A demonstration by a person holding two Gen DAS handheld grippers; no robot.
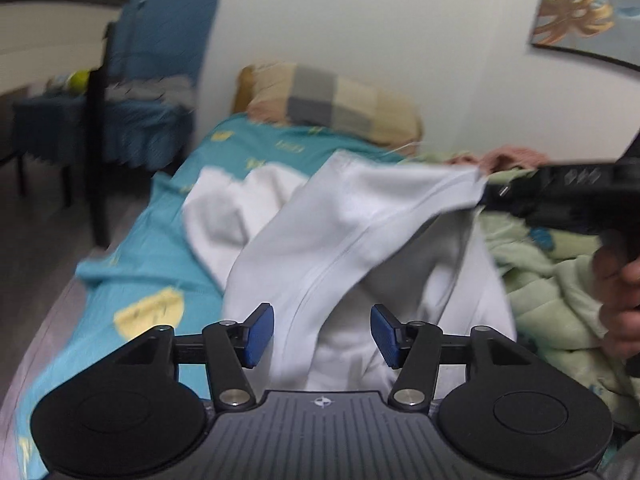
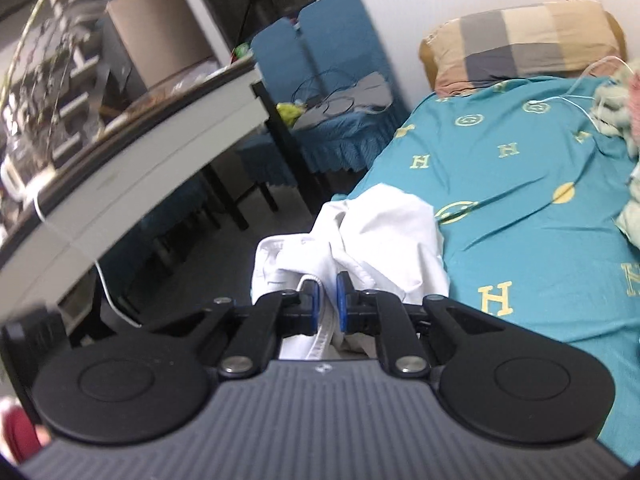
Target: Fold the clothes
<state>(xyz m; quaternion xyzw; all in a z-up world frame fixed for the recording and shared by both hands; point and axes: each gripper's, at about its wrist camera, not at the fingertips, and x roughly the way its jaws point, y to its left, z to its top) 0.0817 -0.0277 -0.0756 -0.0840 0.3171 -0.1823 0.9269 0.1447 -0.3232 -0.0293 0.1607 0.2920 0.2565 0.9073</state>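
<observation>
White garment lifted off the bed's left edge, held by my right tongs only.

The teal bedsheet (image 2: 520, 184) covers the bed, a checked pillow (image 2: 520, 44) at its head. The white garment (image 1: 340, 232) hangs over that left edge, one corner pulled up. My right gripper (image 2: 328, 304) is clamped on its hem; my left gripper (image 1: 322, 332) stands spread wide, the cloth draped just ahead between its pads, unpinched.

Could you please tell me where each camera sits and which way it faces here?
Left wrist: on the open left gripper, facing the lifted white cotton garment; the right gripper and a hand show.
Right wrist: on the right gripper, shut on that garment's edge, facing along the bed.
Shared: teal patterned bedsheet, checked pillow, blue-covered chair.
</observation>
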